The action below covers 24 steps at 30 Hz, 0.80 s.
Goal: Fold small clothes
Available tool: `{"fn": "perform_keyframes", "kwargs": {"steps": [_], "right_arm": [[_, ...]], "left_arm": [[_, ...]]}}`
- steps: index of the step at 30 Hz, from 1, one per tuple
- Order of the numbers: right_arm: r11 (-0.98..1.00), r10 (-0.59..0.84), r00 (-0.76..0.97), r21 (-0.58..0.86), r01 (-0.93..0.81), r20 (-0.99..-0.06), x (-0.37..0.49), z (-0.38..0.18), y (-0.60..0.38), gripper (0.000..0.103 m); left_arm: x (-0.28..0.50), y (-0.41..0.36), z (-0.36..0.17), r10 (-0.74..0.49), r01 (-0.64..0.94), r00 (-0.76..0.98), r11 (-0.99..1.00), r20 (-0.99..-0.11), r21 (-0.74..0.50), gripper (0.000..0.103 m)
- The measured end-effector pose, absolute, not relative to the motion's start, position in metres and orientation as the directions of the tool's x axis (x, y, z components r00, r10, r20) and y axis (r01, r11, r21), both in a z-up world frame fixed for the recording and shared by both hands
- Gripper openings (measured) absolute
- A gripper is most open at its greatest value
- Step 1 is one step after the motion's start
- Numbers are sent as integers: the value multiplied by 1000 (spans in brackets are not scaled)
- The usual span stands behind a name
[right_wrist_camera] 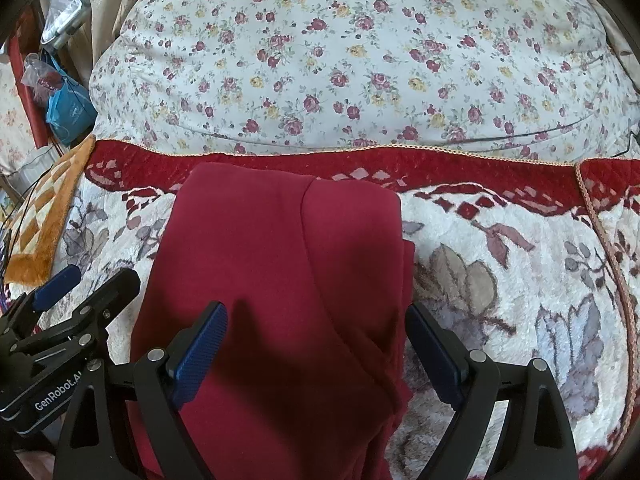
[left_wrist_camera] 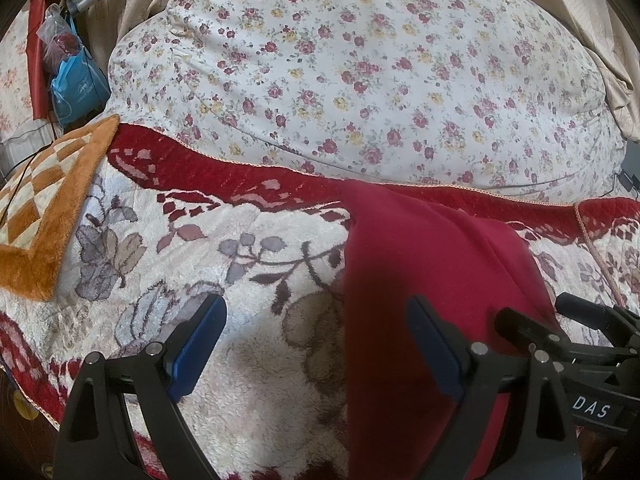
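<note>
My left gripper (left_wrist_camera: 316,340): spread wide, both blue pads bare, nothing between them; it hangs over the blanket with its right-hand pad above the left edge of the red cloth.

My right gripper (right_wrist_camera: 316,344): also spread wide and holding nothing; the cloth runs under the gap, one pad over the red fabric, the other over its right edge.

How the two sit: side by side and near each other (each shows up at the edge of the other's camera, the left one with its pads apart there too).

Red garment (right_wrist_camera: 280,280): plain dark red, lying flat on the blanket in a long folded strip; a fold line runs down it from the far edge, and a second layer peeks out along the right side. Its far edge lies just short of the blanket's red border. I cannot tell what kind of garment it is.

Blanket (left_wrist_camera: 248,360): fluffy cream with grey and brown leaves and flowers, a deep red border with thin braided trim at the far side.

Quilt (left_wrist_camera: 360,72): puffy white one with small red and yellow roses, heaped just beyond the red border.

Orange mat (left_wrist_camera: 44,216): checked orange and cream, lying on the blanket's far left corner.

Blue bag (left_wrist_camera: 76,88): off to the far left, beside the quilt, with clear plastic bags above it.
</note>
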State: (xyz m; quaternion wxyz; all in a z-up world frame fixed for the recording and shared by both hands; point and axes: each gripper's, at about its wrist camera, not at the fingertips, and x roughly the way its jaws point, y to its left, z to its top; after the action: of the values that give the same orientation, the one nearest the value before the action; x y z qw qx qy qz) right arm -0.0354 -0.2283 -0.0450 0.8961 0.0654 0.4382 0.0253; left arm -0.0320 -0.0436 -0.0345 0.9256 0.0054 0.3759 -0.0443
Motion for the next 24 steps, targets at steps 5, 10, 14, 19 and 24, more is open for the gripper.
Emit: {"fn": "perform_keyframes", "kwargs": {"steps": [5, 10, 14, 19, 24], "right_arm": [[990, 102, 615, 139, 13, -782, -34, -44, -230, 93], [990, 101, 614, 140, 15, -783, -34, -44, -231, 93], [989, 104, 607, 144, 17, -788, -32, -46, -230, 93], [990, 104, 608, 142, 15, -787, -33, -47, -228, 93], [990, 101, 606, 141, 18, -789, -32, -47, -228, 93]], "left_arm": [[-32, -43, -35, -79, 85, 713, 996, -697, -26, 91], [-31, -42, -36, -80, 88, 712, 996, -698, -24, 91], [-31, -42, -36, -79, 86, 713, 996, -697, -25, 91], [-31, -42, -35, -80, 88, 712, 996, -697, -25, 91], [-31, -41, -35, -78, 87, 712, 996, -697, -23, 91]]}}
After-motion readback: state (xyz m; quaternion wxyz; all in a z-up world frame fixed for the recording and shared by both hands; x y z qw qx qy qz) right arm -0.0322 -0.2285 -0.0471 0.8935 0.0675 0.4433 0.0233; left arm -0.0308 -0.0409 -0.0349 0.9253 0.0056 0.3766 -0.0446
